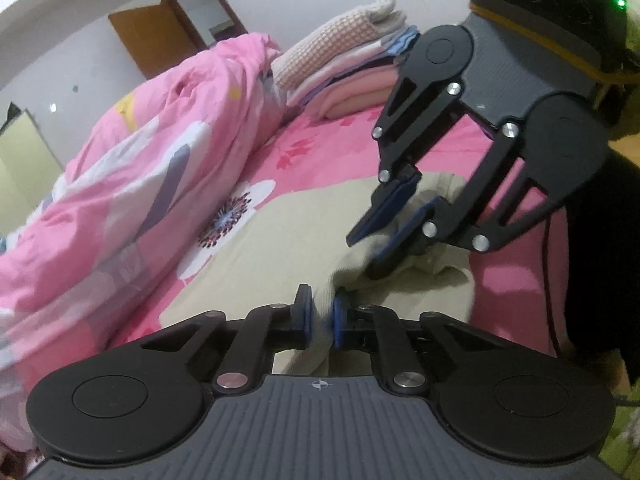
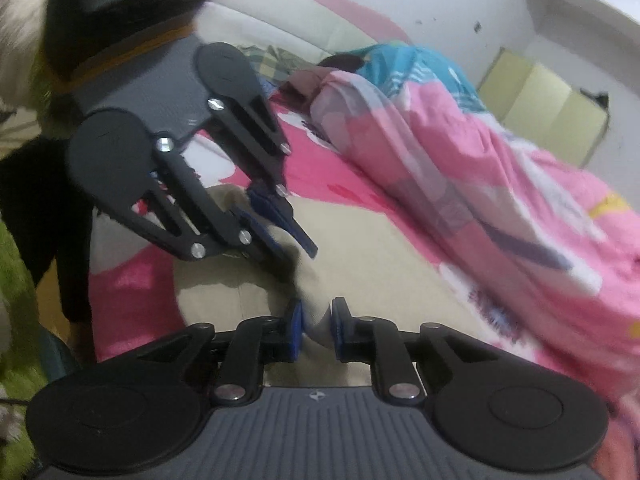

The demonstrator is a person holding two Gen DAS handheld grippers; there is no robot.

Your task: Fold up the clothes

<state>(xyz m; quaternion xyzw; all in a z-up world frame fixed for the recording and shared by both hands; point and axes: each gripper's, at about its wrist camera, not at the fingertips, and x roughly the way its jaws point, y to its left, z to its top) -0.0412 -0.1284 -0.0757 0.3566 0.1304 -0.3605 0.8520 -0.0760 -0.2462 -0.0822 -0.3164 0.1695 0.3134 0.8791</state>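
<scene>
A beige garment (image 1: pixel 288 236) lies spread on the pink flowered bed sheet (image 1: pixel 320 148). At the bottom of the left wrist view, my left gripper (image 1: pixel 321 317) is shut on a raised fold of it. My right gripper (image 1: pixel 366 258) comes in from the upper right and is shut on the same bunched edge a little further along. In the right wrist view, the right gripper (image 2: pixel 317 320) pinches the beige garment (image 2: pixel 380 264) between its blue pads. The left gripper (image 2: pixel 298 260) grips the cloth just ahead, to the left.
A stack of folded clothes (image 1: pixel 344 76) sits at the far end of the bed. A bunched pink quilt (image 1: pixel 132 184) (image 2: pixel 460 168) runs along the far side. A teal cloth (image 2: pixel 412 64) lies beyond it. A dark sleeve (image 1: pixel 600 260) is at the near edge.
</scene>
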